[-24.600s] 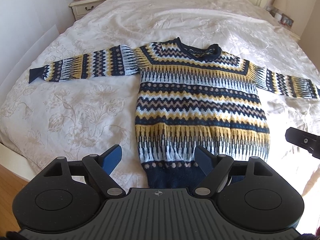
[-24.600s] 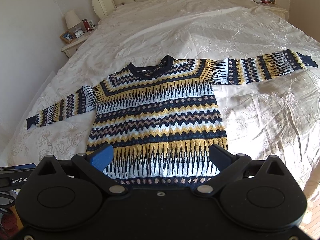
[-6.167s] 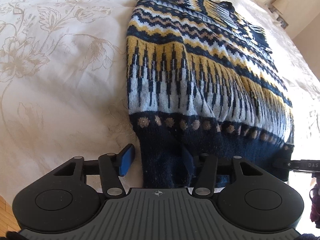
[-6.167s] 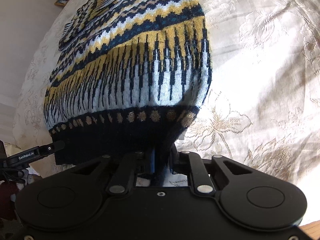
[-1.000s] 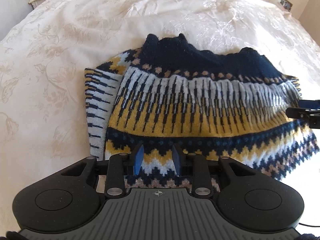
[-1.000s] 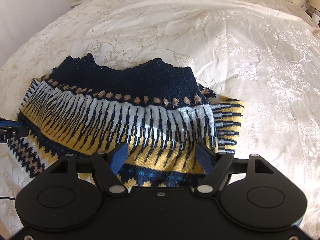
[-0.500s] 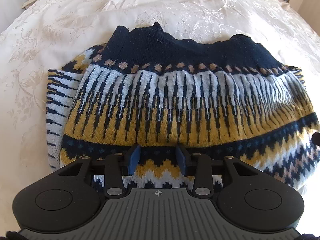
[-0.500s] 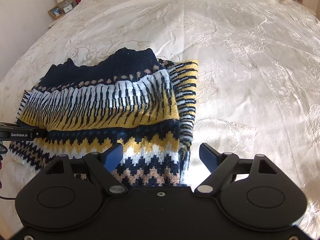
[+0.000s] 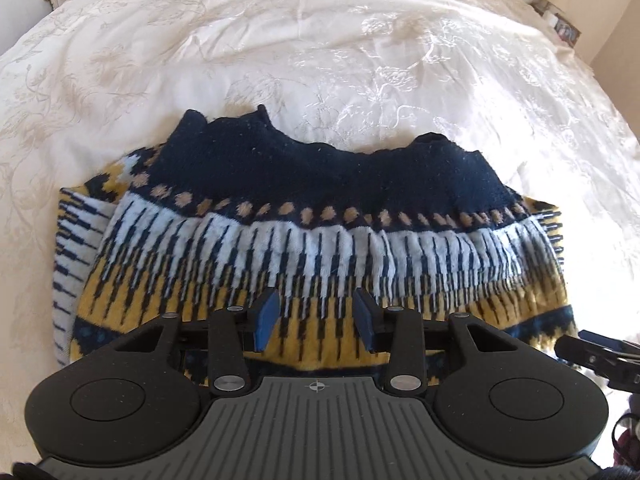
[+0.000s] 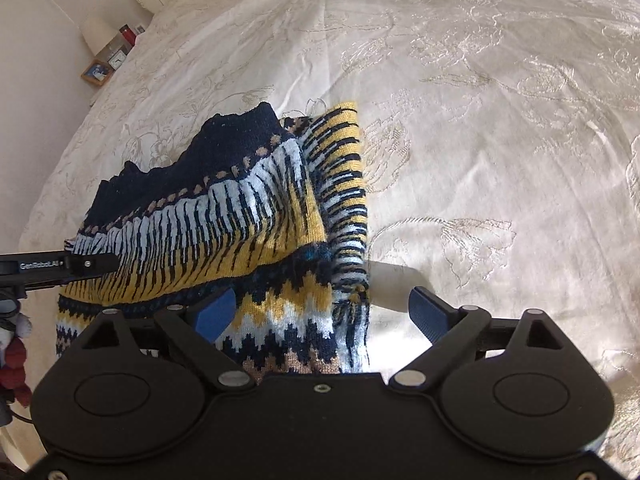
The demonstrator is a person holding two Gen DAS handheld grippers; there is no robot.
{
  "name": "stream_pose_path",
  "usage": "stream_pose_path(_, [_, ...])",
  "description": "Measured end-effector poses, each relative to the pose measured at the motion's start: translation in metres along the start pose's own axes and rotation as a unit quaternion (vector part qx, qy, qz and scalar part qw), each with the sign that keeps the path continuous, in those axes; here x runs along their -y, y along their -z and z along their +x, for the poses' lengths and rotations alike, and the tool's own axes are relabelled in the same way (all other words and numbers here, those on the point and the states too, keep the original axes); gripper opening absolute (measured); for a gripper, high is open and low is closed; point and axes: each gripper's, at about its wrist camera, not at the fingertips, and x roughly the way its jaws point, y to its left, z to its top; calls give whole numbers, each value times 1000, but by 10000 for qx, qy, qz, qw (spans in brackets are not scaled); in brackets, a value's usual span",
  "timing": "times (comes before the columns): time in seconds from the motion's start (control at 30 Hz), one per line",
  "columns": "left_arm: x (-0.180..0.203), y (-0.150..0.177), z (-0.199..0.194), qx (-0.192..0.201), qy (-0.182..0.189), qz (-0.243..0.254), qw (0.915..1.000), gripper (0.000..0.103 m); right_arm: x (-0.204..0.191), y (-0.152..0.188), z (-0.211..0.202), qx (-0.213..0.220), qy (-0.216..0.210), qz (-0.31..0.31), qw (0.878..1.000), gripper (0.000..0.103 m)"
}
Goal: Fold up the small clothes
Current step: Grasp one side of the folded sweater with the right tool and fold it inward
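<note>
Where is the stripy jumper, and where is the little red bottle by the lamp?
jumper [image 9: 312,256], left wrist view, on its white and navy band.
red bottle [image 10: 127,35], right wrist view, on its body, beside the lamp.

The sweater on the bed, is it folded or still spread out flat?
Folded. The sweater lies doubled on the bedspread, its navy hem band on top and no sleeves stretched outward.

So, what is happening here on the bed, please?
A person with tongs in each hand is folding a patterned sweater on a cream bedspread. The sweater already lies folded, its navy hem turned up over the top and a sleeve tucked along one side. The left tongs and the right tongs are both open above its near edge, holding nothing. The fold looks nearly done.
</note>
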Motion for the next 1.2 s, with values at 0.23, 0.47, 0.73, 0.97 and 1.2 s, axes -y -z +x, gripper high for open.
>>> stream_pose_path(0.23, [18,-10,45,-406,-422,102,9982,45,19,-4,16,-402,-828,457,9947,101])
stream_pose_path(0.47, [21,-14,52,-413,-525,87,9977,52,31,-11,35,-646,-1374,677,9861,103])
stream_pose_path(0.73, [17,-12,55,-337,-477,73,9983,54,49,-18,48,-583,-1954,1358,9695,103])
stream_pose_path(0.97, [22,-11,56,-356,-566,172,9976,55,49,-27,56,-643,-2197,1294,9648,103])
stream_pose_path(1.2, [25,-12,56,-371,-538,242,9976,55,51,-30,58,-889,-2068,1256,9662,53])
